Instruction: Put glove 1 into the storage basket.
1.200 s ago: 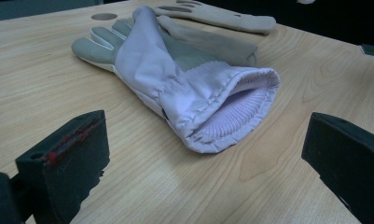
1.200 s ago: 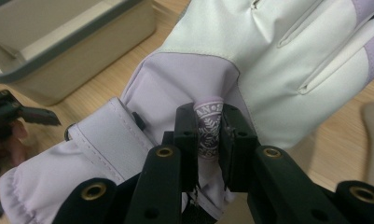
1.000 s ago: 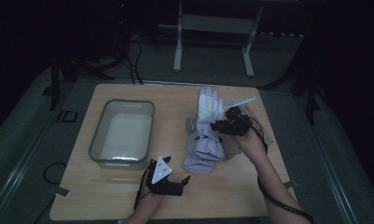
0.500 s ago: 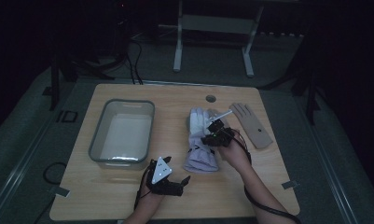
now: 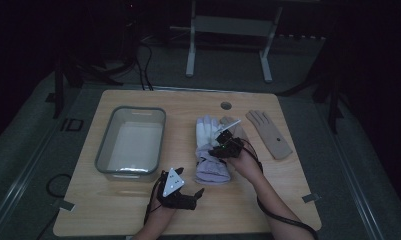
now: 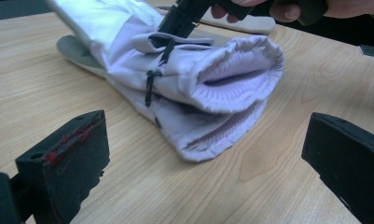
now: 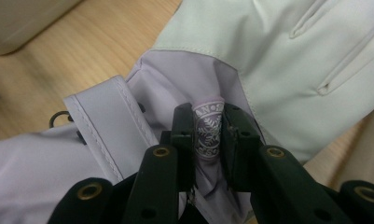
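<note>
A wooden worktop holds a clear plastic tub at the left and a flat tan glove at the right, well apart. Between them lies a lilac and white ski glove, cuff toward the person. The right gripper sits on top of it, jaws pinching a small logo tab on the glove's back. The left gripper rests near the cuff, jaws wide open with nothing between them.
</note>
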{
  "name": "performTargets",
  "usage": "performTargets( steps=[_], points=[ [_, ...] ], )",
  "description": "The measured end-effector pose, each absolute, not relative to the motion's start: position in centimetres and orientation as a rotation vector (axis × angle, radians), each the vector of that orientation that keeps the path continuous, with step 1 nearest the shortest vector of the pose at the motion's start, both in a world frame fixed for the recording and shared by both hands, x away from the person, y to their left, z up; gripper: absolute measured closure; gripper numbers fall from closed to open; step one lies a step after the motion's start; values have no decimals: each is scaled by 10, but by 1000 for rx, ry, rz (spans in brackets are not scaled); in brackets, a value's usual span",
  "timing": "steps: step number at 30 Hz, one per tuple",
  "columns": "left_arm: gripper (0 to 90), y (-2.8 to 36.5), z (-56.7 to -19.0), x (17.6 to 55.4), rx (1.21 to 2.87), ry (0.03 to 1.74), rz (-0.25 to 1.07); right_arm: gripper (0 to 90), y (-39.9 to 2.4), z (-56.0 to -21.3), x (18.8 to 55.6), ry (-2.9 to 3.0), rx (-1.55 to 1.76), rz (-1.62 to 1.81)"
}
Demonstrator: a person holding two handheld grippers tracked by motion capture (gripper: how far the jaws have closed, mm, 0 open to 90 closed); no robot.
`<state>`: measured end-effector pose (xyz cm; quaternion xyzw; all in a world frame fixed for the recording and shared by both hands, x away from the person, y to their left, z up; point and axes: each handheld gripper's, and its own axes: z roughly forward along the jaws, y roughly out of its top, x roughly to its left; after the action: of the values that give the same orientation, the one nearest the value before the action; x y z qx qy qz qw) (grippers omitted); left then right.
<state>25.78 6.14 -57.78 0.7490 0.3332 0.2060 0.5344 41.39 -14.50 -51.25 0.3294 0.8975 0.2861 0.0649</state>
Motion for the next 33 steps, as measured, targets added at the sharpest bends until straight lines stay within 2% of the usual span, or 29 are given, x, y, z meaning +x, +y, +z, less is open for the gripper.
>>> performTargets(
  steps=[4,8,12,17,20,27,28,31,33],
  points=[
    [9,61,-578,258,1781,796,492,750,-134,-512,415,2738,942,863],
    [9,63,-578,258,1771,814,490,695,-132,-508,416,2735,939,869],
    [9,64,-575,256,1759,825,475,656,-139,-496,411,2727,957,927],
    [9,61,-556,254,1736,817,501,539,-155,-472,399,2660,954,998],
    [9,60,-544,261,1746,854,454,508,-167,-467,397,2633,980,988],
    [15,60,-527,286,1823,1036,391,457,-184,-478,402,2583,1172,1107],
    [61,60,-526,289,1826,1057,379,443,-183,-481,402,2580,1190,1117],
    [74,58,-527,295,1851,1085,358,431,-180,-490,401,2571,1207,1110],
    [120,57,-532,298,1861,1108,336,431,-179,-496,400,2570,1213,1081]
  ],
)
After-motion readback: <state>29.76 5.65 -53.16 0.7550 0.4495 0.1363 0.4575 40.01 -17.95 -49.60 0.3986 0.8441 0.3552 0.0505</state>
